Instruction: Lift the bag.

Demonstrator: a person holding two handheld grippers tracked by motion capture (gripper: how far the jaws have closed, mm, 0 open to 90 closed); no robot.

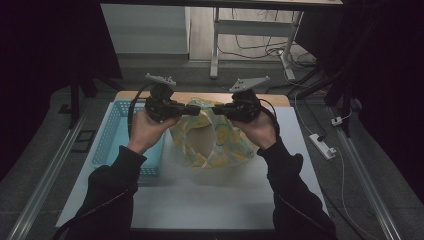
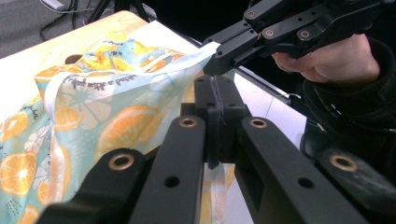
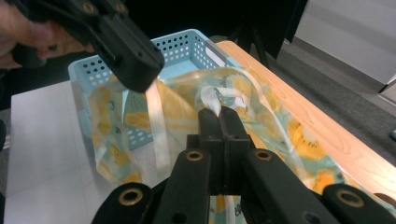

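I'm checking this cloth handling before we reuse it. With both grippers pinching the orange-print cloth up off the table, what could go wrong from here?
1. The left gripper and the right gripper each pinch only a thin edge of the cloth, so a pull apart could slip it free.
2. The hanging cloth lies close to the blue basket and might snag its rim.

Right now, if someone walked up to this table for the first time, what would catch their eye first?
The orange-print cloth would, a pale blue fabric covered in orange slices, held up over the middle of the white table. The left gripper and the right gripper each pinch its top edge with jaws shut, nearly meeting above it. Next comes the light blue perforated basket at the table's left side, beside the cloth.
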